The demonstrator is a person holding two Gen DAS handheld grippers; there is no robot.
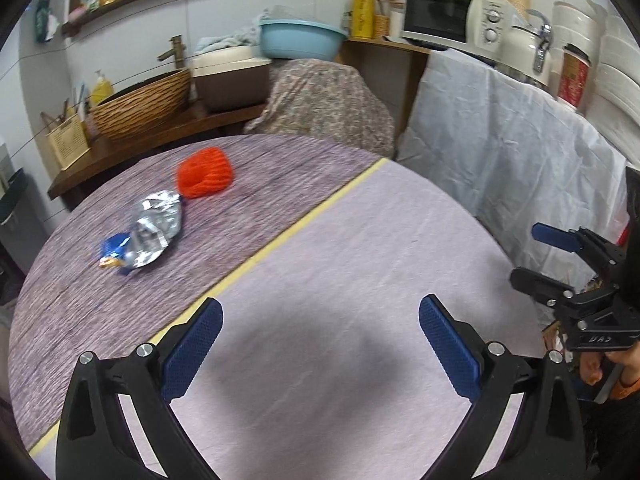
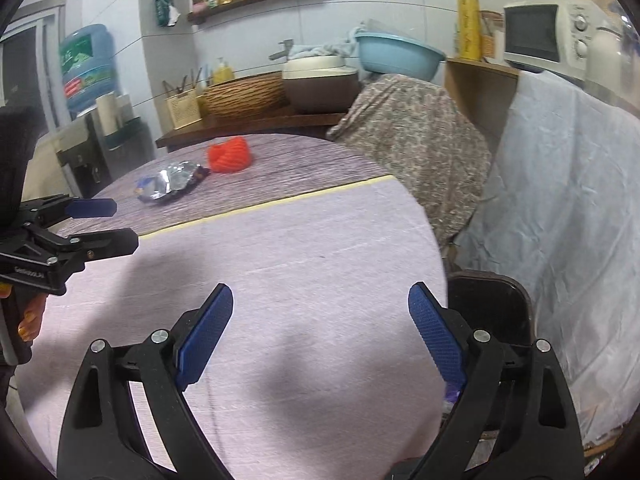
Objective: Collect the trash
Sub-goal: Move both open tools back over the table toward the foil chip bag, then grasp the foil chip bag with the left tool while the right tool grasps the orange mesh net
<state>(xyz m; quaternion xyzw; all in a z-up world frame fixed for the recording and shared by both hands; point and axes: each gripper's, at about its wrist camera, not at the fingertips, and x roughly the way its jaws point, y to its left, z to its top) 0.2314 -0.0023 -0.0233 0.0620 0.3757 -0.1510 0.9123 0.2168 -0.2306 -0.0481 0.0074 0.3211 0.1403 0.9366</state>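
A crumpled silver and blue snack wrapper (image 1: pixel 144 236) lies on the far, darker half of the round table (image 1: pixel 320 280); it also shows in the right wrist view (image 2: pixel 170 181). An orange knitted item (image 1: pixel 206 173) sits just behind it, seen also from the right (image 2: pixel 231 155). My left gripper (image 1: pixel 320 320) is open and empty over the near, pale half of the table. My right gripper (image 2: pixel 320 306) is open and empty, also over the pale half. Each gripper shows in the other's view, the right one (image 1: pixel 532 252) at the right and the left one (image 2: pixel 108 224) at the left.
A yellow tape line (image 1: pixel 304 224) splits the table top. Behind stand a wooden counter with a wicker basin (image 1: pixel 140 104), a blue bowl (image 1: pixel 300 40), a microwave (image 1: pixel 448 16), cloth-covered furniture (image 1: pixel 500 152) and a water dispenser (image 2: pixel 86 68). A dark chair (image 2: pixel 492 304) stands at the table's right edge.
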